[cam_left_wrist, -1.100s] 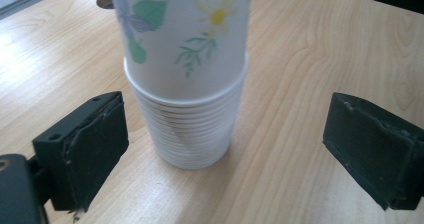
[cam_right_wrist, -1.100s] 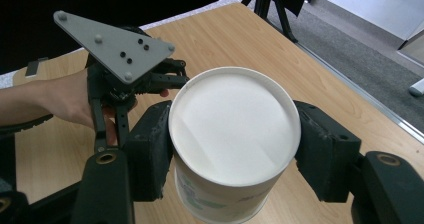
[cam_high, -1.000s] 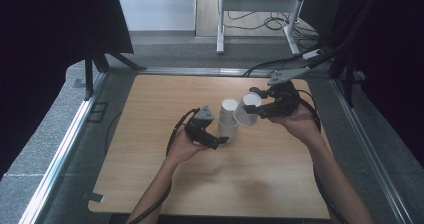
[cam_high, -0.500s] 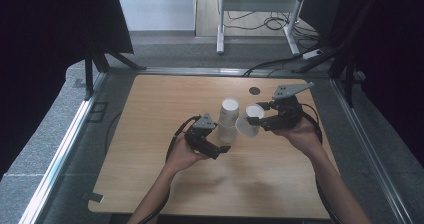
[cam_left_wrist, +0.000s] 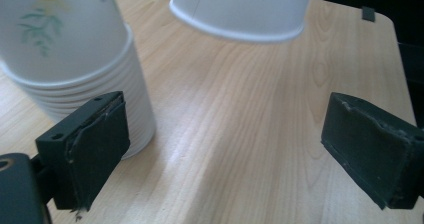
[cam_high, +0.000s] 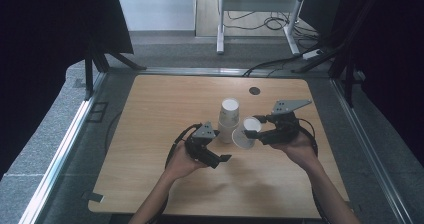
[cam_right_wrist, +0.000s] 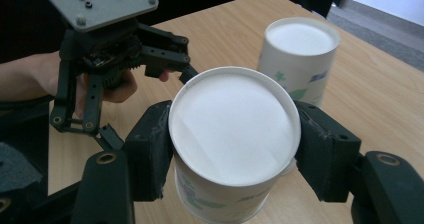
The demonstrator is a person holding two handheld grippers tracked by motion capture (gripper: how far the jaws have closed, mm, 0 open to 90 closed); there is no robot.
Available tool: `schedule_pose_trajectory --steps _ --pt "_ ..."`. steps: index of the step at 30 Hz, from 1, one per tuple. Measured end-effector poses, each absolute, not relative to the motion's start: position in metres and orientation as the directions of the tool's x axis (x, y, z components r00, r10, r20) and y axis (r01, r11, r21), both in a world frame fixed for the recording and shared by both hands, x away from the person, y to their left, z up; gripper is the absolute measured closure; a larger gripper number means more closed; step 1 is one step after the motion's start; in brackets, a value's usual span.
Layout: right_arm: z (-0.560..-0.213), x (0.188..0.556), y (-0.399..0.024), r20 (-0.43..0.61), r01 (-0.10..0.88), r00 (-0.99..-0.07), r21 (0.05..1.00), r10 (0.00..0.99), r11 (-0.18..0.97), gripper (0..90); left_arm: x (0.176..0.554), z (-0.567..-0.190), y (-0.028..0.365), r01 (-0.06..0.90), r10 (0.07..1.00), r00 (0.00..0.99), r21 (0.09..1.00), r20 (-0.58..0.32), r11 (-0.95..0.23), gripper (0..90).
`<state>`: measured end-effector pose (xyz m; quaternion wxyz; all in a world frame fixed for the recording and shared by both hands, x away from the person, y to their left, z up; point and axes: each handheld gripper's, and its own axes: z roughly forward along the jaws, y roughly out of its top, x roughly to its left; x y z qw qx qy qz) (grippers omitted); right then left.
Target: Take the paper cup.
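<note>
A stack of white paper cups [cam_high: 229, 118] with a leaf print stands upside down mid-table. My right gripper [cam_high: 254, 128] is shut on a single cup of the same kind [cam_high: 242, 138], tilted just right of the stack and above the wood. In the right gripper view both pads press the sides of that cup [cam_right_wrist: 235, 129], its base faces the camera, and the stack [cam_right_wrist: 300, 54] stands behind it. My left gripper [cam_high: 219, 154] sits at the near side of the stack. Its jaws have just been closing a little but stand wide apart over bare wood. The stack [cam_left_wrist: 75, 59] rises beyond its left pad [cam_left_wrist: 95, 144].
The wooden table [cam_high: 150, 134] has a small dark hole [cam_high: 254, 90] near its far edge. A metal frame [cam_high: 75, 134] borders the table, with dark curtains at both sides. Cables and a white stand [cam_high: 260, 14] lie on the floor beyond.
The right gripper has come down and leftward with its cup, from beside the stack's top to lower at its near right. The left gripper has drawn back toward the near edge.
</note>
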<state>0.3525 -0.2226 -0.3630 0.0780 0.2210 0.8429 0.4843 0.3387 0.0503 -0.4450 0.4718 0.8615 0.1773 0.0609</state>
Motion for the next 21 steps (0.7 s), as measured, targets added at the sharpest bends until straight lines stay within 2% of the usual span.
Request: schedule_pose_trajectory --steps 10,21 --pt "-0.379 0.341 -0.225 0.072 0.237 -0.928 0.872 0.366 0.429 36.5 0.335 -0.45 0.043 0.211 0.277 0.958 0.838 -0.075 -0.503 5.5" --pt "-0.394 0.332 -0.223 0.084 0.203 -0.953 0.892 0.293 0.405 36.5 0.333 -0.454 0.038 0.188 0.225 0.971 0.846 -0.084 -0.499 6.9"
